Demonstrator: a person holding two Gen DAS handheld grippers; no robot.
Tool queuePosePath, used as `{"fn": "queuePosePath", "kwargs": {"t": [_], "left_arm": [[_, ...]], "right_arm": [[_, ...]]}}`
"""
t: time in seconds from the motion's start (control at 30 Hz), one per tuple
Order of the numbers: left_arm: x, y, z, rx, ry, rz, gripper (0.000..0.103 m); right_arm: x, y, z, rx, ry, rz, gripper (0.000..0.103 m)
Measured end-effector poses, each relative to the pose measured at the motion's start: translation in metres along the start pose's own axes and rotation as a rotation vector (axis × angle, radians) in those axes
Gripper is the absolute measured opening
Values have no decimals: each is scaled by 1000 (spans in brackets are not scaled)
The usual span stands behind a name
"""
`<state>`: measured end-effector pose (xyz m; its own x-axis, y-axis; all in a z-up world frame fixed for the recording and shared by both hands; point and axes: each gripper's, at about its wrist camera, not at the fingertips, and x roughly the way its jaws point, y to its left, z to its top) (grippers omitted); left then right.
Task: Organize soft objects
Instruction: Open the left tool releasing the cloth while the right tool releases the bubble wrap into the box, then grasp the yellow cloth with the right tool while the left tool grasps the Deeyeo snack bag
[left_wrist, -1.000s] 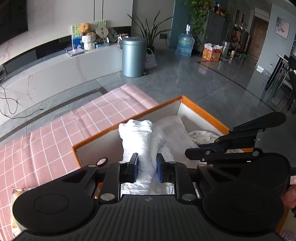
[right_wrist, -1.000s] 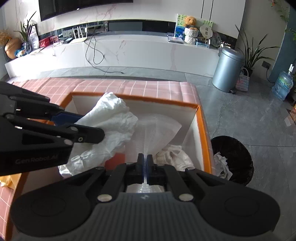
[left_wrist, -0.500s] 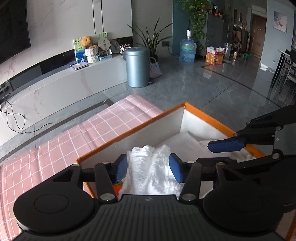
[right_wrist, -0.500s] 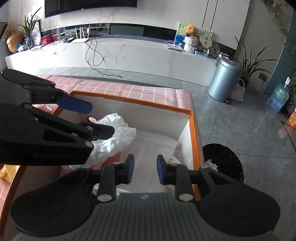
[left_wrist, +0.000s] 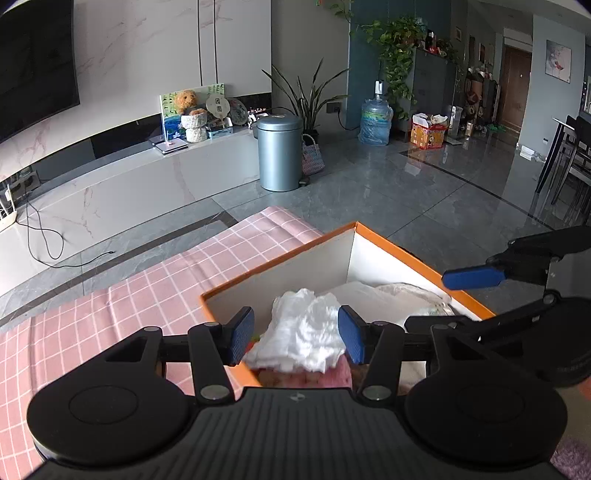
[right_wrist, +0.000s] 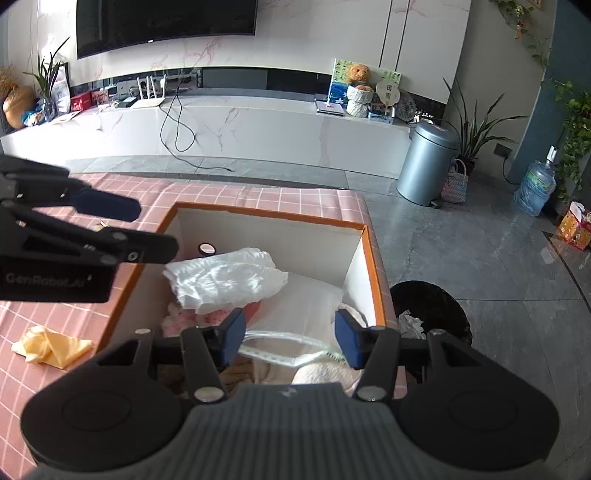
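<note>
Hand-held grippers, left (left_wrist: 296, 335) and right (right_wrist: 290, 339), hover open-jawed above box (right_wrist: 376, 273)

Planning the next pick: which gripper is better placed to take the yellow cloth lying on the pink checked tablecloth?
Left, probably. The yellow cloth lies outside the orange box on the side of the left gripper. The right gripper, jaws opening, hangs over the box.

At frame centre, a crumpled white cloth (right_wrist: 225, 282) lies in the orange-rimmed box (right_wrist: 375, 266) (on pink items); the right gripper (right_wrist: 290, 338), lower centre, is opening over it, its 2 pads clear.
</note>
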<state>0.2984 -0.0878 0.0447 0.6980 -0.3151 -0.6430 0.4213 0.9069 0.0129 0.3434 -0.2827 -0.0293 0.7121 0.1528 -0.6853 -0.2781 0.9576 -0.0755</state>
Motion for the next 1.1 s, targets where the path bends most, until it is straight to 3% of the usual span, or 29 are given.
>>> {"fn": "queuePosePath", "kwargs": {"t": [0.23, 0.37, 0.63, 0.83, 1.0, 1.1], "left_arm": [[-48, 17, -27, -51, -52, -2, 60], [-72, 37, -53, -90, -89, 39, 60], [-107, 91, -113, -315, -112, 135, 60], [-108, 121, -153, -416, -51, 187, 60], [-102, 136, -180, -452, 21, 231, 56], [-92, 146, -191, -475, 60, 250, 54]], "right_arm": [[-43, 23, -11, 104, -86, 44, 64], [-63, 53, -21, 125, -170, 97, 65], [-73, 126, -40, 121, -265, 193, 65], [-43, 178, -57, 140, -207, 278, 66], [5, 213, -76, 128, -100, 288, 88], [33, 228, -83, 112, -33, 302, 93]]}}
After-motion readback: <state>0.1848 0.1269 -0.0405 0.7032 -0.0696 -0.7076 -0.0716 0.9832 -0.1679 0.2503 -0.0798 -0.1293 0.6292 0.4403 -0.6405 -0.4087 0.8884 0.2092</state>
